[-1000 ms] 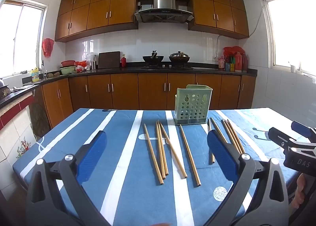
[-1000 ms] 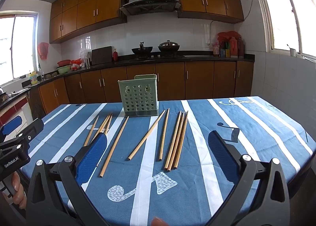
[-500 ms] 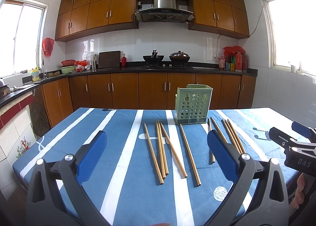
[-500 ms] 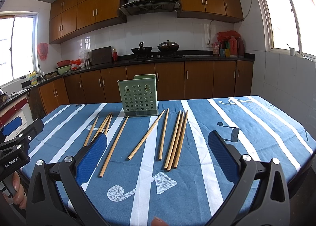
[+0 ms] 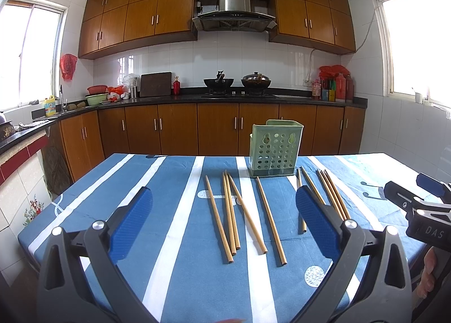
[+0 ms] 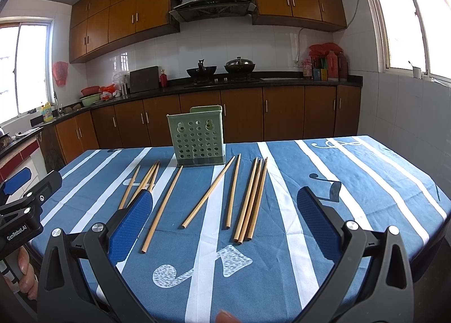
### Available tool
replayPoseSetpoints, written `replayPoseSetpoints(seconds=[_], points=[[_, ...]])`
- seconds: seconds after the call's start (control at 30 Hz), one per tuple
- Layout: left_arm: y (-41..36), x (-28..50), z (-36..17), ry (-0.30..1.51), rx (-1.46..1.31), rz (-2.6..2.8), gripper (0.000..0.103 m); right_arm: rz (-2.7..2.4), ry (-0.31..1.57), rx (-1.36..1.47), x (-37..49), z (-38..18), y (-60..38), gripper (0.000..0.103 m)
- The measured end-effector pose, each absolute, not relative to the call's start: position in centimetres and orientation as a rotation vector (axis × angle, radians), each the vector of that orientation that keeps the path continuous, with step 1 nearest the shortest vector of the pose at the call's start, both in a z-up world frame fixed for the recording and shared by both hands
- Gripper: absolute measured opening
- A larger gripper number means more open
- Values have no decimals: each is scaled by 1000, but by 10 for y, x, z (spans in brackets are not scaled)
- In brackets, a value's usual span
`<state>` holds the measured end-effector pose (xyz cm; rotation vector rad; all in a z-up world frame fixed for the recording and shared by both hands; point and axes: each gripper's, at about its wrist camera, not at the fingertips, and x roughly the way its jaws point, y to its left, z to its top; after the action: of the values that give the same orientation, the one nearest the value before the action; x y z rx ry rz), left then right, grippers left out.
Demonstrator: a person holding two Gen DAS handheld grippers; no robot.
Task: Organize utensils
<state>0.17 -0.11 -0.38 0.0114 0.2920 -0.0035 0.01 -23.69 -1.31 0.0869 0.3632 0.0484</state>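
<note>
Several wooden chopsticks (image 5: 231, 211) lie loose on the blue striped tablecloth, also in the right wrist view (image 6: 251, 199). A green perforated utensil holder (image 5: 274, 148) stands upright behind them, also in the right wrist view (image 6: 198, 137). My left gripper (image 5: 224, 210) is open and empty, held above the table's near edge. My right gripper (image 6: 224, 210) is open and empty, likewise near the front edge. Each gripper shows at the side of the other's view: the right one in the left wrist view (image 5: 422, 210), the left one in the right wrist view (image 6: 25, 204).
The table (image 5: 112, 182) has a blue cloth with white stripes; its edges fall off at left and right. Behind it run wooden cabinets and a dark counter (image 5: 225, 96) with woks, bottles and bowls.
</note>
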Motion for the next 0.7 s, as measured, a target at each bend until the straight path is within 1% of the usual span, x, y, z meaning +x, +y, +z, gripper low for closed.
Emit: replayPoseSetpoints(seconds=[0.47, 0.7], points=[[-1, 2, -5, 296, 11, -3, 99, 48, 368, 87, -1, -16, -239, 101], [-2, 16, -21, 331, 7, 8, 99, 39, 413, 105, 13, -26, -244, 101]])
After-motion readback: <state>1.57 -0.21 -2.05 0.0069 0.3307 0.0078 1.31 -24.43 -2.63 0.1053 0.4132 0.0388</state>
